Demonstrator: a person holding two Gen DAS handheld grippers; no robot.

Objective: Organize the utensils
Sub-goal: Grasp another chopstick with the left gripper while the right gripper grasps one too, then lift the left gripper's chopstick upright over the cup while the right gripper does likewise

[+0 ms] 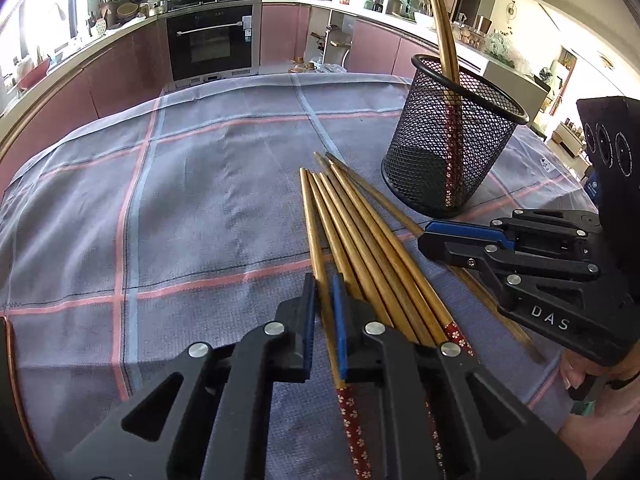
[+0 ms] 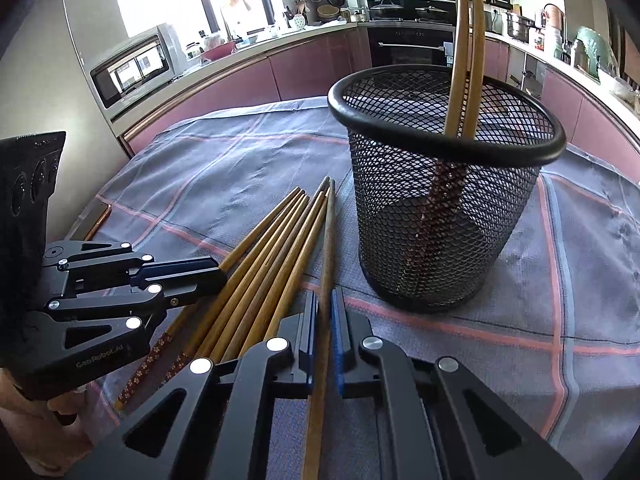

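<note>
Wooden chopsticks (image 1: 360, 248) lie fanned on the checked tablecloth (image 1: 180, 200), their tips toward the black mesh holder (image 2: 444, 208), which stands just beside them with two chopsticks already leaning upright inside. Each gripper has pinched shut on a single stick: the left gripper (image 1: 323, 320) clamps the leftmost chopstick (image 1: 320, 264) of the fan, and the right gripper (image 2: 324, 336) clamps the stick on the holder's side (image 2: 326, 272). Both grips sit toward the patterned handle end, so a long length of thin wood sticks out ahead of the pads — the likely trouble is the stick pivoting or sliding in the jaws as it lifts, since smooth round wood offers little purchase. A second risk is dragging neighbours: the left gripper's stick touches the rest of the bundle, and a sideways lift could roll the others toward the table edge near the person's hand (image 1: 580, 372). The two grippers are close together, so lifting together invites a knock. The holder looks light and its rim is narrow; a tip caught on the mesh could tip it. Open room lies to the left of the fan and beyond the holder, where the cloth is bare.
</note>
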